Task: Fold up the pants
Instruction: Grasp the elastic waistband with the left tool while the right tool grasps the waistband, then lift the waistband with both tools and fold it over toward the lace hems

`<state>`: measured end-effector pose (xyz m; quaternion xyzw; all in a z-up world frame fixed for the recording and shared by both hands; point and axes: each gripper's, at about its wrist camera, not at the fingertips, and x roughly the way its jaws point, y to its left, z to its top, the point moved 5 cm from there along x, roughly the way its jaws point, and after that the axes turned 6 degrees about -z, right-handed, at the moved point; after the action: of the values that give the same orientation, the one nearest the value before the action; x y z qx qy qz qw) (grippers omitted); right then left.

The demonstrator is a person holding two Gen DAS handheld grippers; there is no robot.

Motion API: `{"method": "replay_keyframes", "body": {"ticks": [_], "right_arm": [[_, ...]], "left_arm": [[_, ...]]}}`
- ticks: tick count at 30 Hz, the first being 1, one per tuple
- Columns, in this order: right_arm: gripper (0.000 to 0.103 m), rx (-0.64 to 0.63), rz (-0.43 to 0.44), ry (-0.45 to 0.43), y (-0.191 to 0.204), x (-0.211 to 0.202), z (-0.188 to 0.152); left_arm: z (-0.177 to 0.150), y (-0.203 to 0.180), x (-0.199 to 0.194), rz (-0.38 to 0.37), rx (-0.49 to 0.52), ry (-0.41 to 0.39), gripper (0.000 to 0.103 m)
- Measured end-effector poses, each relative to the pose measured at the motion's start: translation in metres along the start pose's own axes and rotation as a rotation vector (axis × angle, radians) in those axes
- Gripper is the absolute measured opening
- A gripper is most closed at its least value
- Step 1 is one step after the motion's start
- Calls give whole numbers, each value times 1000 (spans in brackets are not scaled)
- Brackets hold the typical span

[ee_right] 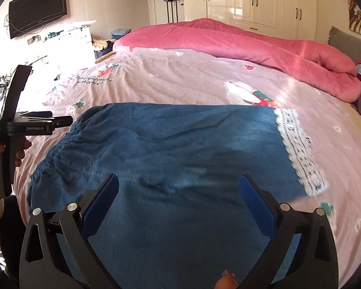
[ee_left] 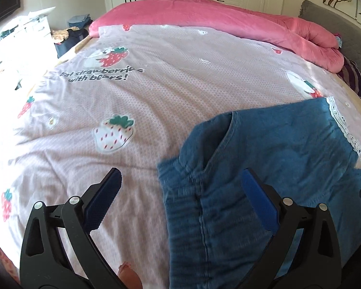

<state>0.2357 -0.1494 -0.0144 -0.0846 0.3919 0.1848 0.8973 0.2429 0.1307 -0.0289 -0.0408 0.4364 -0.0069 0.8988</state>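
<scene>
blue denim pants (ee_right: pixel 170 149) lie flat on a pink strawberry-print bedspread (ee_left: pixel 156 91), long axis running across the bed: gathered elastic waistband to the left, white lace-trimmed hem (ee_right: pixel 300 149) to the right. the left gripper (ee_left: pixel 180 187) hovers over the waistband edge, jaws spread wide; the right gripper (ee_right: pixel 179 187) hangs above the legs, jaws equally parted, gripping nothing. a plush pink quilt (ee_right: pixel 240 45) lies bunched behind.

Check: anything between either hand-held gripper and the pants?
Nothing visible. The blue denim pants with white lace hem lie flat on the pink strawberry-print bedsheet, directly under the open right hand-held gripper and left hand-held gripper.
</scene>
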Motion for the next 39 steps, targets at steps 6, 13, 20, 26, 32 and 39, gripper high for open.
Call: {"method": "replay_keyframes", "body": {"ticks": [6,13,20,26,32,39], "right_arm": [[99,-116,-11,30,2,48,45],[99,-216,23,77,6,95,76],[99,-390,37,130,31,135,98],[99,-556,91,175,57,159,113],[38,-609,186,267,72,168,113],[6,-566,183,202,69,108,102]], "left_arm": [[14,-2,29,-14,43,34,62],[20,-2,61,-61,81,82,8],[26,-3,47,-95,105,-15,0],[34,-5,17,-117,136,-134,0],[34,-9,0,-137,159,-188,0],[26,-1,-5,-161,140,-197,0]]}}
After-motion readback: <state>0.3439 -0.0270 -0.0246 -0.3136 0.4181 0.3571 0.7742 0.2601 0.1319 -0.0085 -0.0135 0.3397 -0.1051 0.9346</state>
